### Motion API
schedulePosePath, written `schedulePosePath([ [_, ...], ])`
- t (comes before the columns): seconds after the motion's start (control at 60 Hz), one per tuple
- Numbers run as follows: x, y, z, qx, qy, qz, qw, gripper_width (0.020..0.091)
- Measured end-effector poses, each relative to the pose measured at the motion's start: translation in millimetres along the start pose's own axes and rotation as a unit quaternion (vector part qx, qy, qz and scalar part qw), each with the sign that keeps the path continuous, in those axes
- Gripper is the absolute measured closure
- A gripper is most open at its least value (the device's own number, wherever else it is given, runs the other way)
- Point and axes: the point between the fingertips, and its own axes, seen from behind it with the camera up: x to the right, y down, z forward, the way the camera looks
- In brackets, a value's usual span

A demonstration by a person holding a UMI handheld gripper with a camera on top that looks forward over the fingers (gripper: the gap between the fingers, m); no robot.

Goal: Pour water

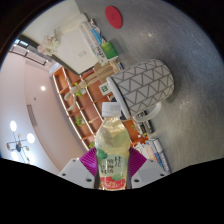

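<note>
Two fingers of the gripper (113, 163) clench a bottle (113, 152) between their pads, lifted and tilted toward the patterned cup (143, 80) at one o'clock, seemingly lining up to pour.

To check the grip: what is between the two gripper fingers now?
In the gripper view, a bottle of yellowish liquid stands between the pink finger pads, held by the gripper.

The bottle (113, 152) is filling the whole gap between the jaws, so nothing else is fitting in there. Right past it a patterned white container (143, 82) is blocking the way ahead. The grey counter (180, 40) is lying open beyond that, with just a red disc (114, 15) sitting well off.
</note>
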Motion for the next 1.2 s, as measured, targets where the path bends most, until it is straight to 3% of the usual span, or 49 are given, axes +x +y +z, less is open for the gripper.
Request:
schedulePosePath([
  [0.15, -7.3, 22.9, 3.8, -0.026, 0.015, -0.121, 0.992, 0.0739],
  [0.267, -26.1, 39.6, 7.0, -0.049, 0.022, -0.304, 0.951, 0.0718],
  [0.383, -57.4, 42.4, 8.9, -0.049, 0.017, -0.525, 0.85, 0.0716],
  [0.517, -108.6, 22.4, 11.8, 0.001, 0.033, -0.71, 0.703, 0.0717],
  [0.633, -146.7, -21.3, 14.0, 0.055, 0.067, -0.813, 0.576, 0.0715],
  [0.733, -172.4, -56.9, 9.6, 0.089, 0.099, -0.849, 0.512, 0.0716],
  [0.833, -177.0, -122.0, 11.1, 0.119, 0.14, -0.866, 0.466, 0.0718],
  [0.967, -172.3, -188.4, -4.6, 0.151, 0.189, -0.857, 0.455, 0.0718],
  [1.2, -128.4, -276.0, -31.8, 0.163, 0.255, -0.825, 0.477, 0.0716],
])
